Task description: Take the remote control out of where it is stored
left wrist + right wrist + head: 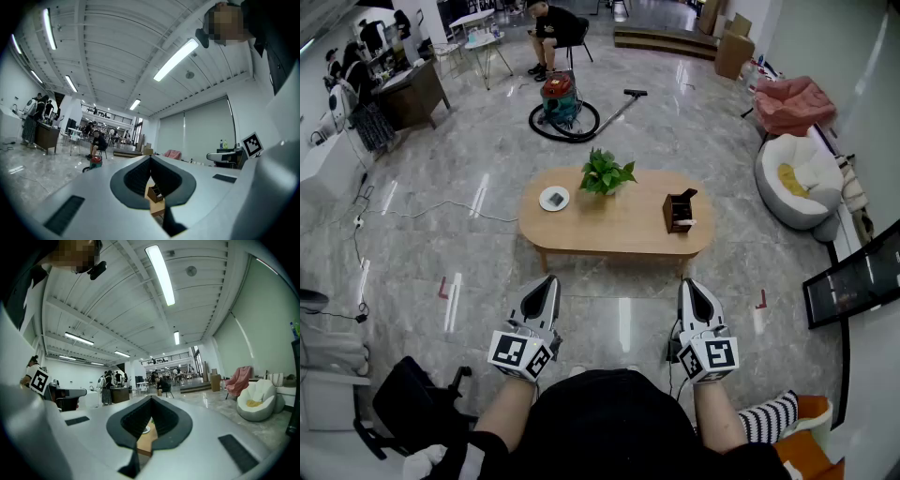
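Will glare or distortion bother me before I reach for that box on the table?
Head view: evenly lit and sharp; lamp reflections streak the glossy floor, but none fall on the table or the brown box. Left gripper view and right gripper view: strong fisheye bending, the table only a sliver low in the middle.

- Table (619, 232): light wood.
- Holder (678, 213): dark brown.
- Plant (606, 172): green.
- Plate (554, 198): white.
- Floor (441, 178): grey veined marble.
- Vacuum (560, 98): red and teal; hose (581, 134) black.
- Beanbag (816, 202): white; cushion (789, 178) yellow.
- Sock (769, 415): black-and-white stripes.
- Left gripper (546, 281), right gripper (695, 286): pale grey and black, with black-and-white square markers.
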Tool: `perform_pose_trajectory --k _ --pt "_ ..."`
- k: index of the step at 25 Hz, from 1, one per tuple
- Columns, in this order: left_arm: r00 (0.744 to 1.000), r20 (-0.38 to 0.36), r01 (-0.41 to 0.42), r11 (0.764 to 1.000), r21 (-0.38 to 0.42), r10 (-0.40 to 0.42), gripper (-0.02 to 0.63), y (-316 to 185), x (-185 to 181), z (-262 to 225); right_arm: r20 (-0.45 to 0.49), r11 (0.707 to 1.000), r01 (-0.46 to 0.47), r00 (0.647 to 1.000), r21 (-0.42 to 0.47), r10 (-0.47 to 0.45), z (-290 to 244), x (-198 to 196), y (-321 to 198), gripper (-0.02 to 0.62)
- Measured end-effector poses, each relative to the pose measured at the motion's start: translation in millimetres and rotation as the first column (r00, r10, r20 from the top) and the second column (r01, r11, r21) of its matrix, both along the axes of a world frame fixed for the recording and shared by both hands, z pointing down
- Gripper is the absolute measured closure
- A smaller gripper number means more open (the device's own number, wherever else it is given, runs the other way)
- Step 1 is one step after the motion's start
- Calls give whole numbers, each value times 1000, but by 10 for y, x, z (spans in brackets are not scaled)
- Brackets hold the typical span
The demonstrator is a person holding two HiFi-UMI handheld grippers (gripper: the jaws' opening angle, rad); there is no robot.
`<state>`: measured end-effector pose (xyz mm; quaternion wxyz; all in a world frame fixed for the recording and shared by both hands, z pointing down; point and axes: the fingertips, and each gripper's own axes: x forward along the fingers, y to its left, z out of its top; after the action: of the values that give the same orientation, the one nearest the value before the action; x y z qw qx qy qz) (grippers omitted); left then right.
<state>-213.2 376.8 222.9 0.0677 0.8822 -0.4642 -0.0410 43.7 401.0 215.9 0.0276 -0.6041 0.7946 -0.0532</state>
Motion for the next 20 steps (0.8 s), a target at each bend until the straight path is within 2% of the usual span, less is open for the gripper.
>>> perform_pose_trajectory --k 12,17,20 --pt "1000 14 5 1000 -5 -5 600 2 89 66 36 1000 -15 999 -9 16 41 149 -15 591" --pt "1000 30 -3 1000 -5 3 600 17 204 77 85 999 -48 995 -21 49 93 360 7 591" --pt "999 34 5 1000 -5 -4 600 36 290 95 81 998 -64 995 -16 65 110 526 34 591"
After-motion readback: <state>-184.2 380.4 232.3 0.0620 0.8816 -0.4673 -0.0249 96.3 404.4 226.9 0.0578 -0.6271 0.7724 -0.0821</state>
